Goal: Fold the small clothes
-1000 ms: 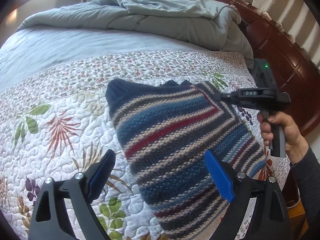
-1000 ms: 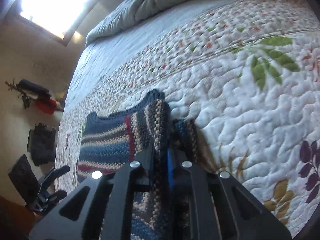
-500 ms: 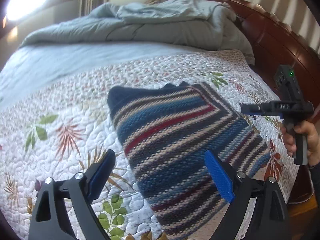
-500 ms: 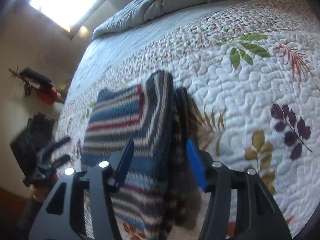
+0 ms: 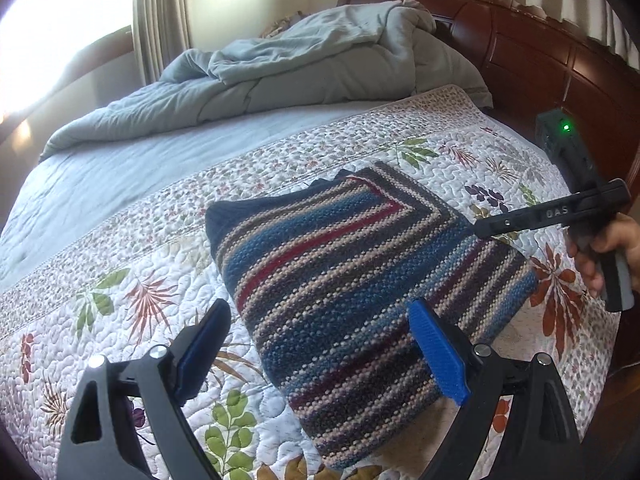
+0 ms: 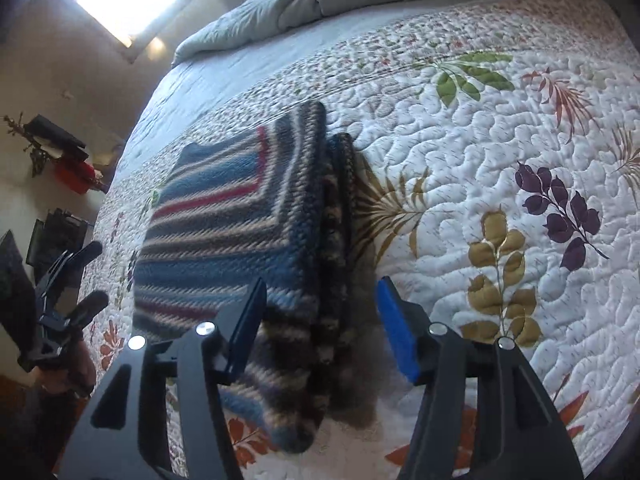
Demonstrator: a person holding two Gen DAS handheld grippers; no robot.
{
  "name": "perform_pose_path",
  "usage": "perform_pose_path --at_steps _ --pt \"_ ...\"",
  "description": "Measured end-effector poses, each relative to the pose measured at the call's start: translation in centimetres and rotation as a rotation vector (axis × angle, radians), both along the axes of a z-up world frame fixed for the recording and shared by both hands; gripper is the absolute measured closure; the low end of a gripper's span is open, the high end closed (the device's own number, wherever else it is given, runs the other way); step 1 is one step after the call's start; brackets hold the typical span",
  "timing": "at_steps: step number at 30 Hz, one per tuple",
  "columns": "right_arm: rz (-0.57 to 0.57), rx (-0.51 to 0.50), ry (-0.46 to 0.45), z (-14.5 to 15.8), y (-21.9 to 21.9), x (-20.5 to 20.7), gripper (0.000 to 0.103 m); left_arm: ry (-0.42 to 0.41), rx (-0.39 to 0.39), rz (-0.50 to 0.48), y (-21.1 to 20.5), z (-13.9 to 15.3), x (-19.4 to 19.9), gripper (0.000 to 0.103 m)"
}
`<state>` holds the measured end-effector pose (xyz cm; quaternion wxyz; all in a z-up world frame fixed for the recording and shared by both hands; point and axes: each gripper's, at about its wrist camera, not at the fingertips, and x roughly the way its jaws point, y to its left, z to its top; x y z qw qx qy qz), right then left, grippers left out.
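A small striped knit sweater, blue, red, beige and dark, lies folded flat on the floral quilt. It also shows in the right wrist view, with its folded layers stacked along the right edge. My left gripper is open and empty, hovering above the sweater's near left side. My right gripper is open and empty, held just off the sweater's near edge. The right gripper also shows in the left wrist view, off the sweater's far right corner. The left gripper shows in the right wrist view at the far left.
A rumpled grey comforter is heaped at the head of the bed. A dark wooden headboard runs along the right. The quilt's edge drops off at the right. Dark objects and a red item stand by the wall.
My right gripper was shut on the sweater's folded edge; it has opened, let go and pulled back. The sweater now lies flat. My left gripper stayed open and rose a little.
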<state>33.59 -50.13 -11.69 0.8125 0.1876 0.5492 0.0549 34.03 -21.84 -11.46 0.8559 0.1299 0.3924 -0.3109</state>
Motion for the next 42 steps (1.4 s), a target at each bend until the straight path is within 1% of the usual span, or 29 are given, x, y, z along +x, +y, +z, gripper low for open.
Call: perform_pose_path --at_steps 3,6,9,11,13,16,18,21,23,24,26,27,28,31,33,34,36,37,38,40,41,42 --pt "0.006 -0.019 0.008 0.4 0.7 -1.0 0.045 0.004 -0.008 0.004 0.5 0.2 -0.4 0.012" --pt "-0.010 -0.030 0.042 -0.4 0.6 -1.5 0.045 0.002 -0.008 0.011 1.0 0.6 -0.9 0.012" --pt "-0.034 -0.033 0.066 -1.4 0.0 -1.9 0.039 -0.001 0.006 0.021 1.4 1.0 -1.5 0.012" --pt "-0.053 -0.016 0.089 -2.2 -0.3 -2.0 0.034 0.001 0.019 0.028 1.7 1.2 -1.7 0.012" --pt "-0.072 -0.004 0.103 -2.7 -0.5 -2.2 0.033 0.008 0.032 0.036 1.9 1.2 -1.9 0.012" --pt "-0.100 0.035 0.095 -1.8 -0.7 -2.7 0.034 0.032 0.047 0.051 2.5 1.0 -1.9 0.012" --pt "-0.106 0.061 0.081 -0.9 -0.7 -3.3 0.034 0.077 0.041 0.054 2.9 0.7 -1.7 0.012" --pt "-0.116 0.100 0.071 0.3 -1.1 -4.1 0.032 0.196 -0.012 0.061 4.1 -0.1 -0.6 0.012" --pt "-0.135 0.127 0.059 1.1 -1.7 -4.4 0.021 0.278 -0.076 0.074 5.2 -0.6 0.6 0.012" --pt "-0.144 0.143 0.051 1.4 -2.0 -4.3 0.020 0.314 -0.106 0.082 5.7 -0.9 1.2 0.012" --pt "-0.147 0.159 0.039 1.7 -2.3 -3.7 0.020 0.415 -0.194 0.102 6.9 -1.7 3.1 0.012" --pt "-0.145 0.162 0.033 1.9 -2.4 -3.2 0.020 0.448 -0.223 0.113 7.3 -2.1 3.8 0.012" --pt "-0.137 0.163 0.026 2.0 -2.4 -2.5 0.020 0.496 -0.261 0.137 7.8 -2.7 5.0 0.012" --pt "-0.106 0.153 0.028 1.7 -1.8 0.5 0.025 0.619 -0.362 0.181 8.6 -4.4 7.5 0.012" --pt "-0.093 0.160 0.028 1.3 -1.4 2.7 0.032 0.651 -0.407 0.206 8.7 -5.2 8.9 0.012" --pt "-0.086 0.155 0.028 0.9 -1.1 4.0 0.038 0.675 -0.426 0.217 8.5 -5.8 9.7 0.012" --pt "-0.077 0.155 0.045 -0.1 -0.4 6.4 0.039 0.701 -0.452 0.244 8.5 -6.7 10.9 0.012" --pt "-0.074 0.154 0.056 -0.6 -0.1 7.3 0.036 0.718 -0.477 0.254 8.4 -7.3 11.6 0.012" --pt "-0.067 0.167 0.077 -1.1 0.1 8.1 0.025 0.734 -0.493 0.253 8.4 -7.6 12.1 0.012" --pt "-0.052 0.184 0.117 -1.9 0.3 9.2 0.020 0.798 -0.557 0.217 8.3 -8.2 12.9 0.012" --pt "-0.044 0.192 0.119 -2.0 0.2 9.4 0.015 0.814 -0.575 0.196 8.2 -8.4 13.1 0.012" --pt "-0.039 0.193 0.123 -2.1 -0.1 9.5 0.012 0.817 -0.575 0.183 8.1 -8.6 13.4 0.012"
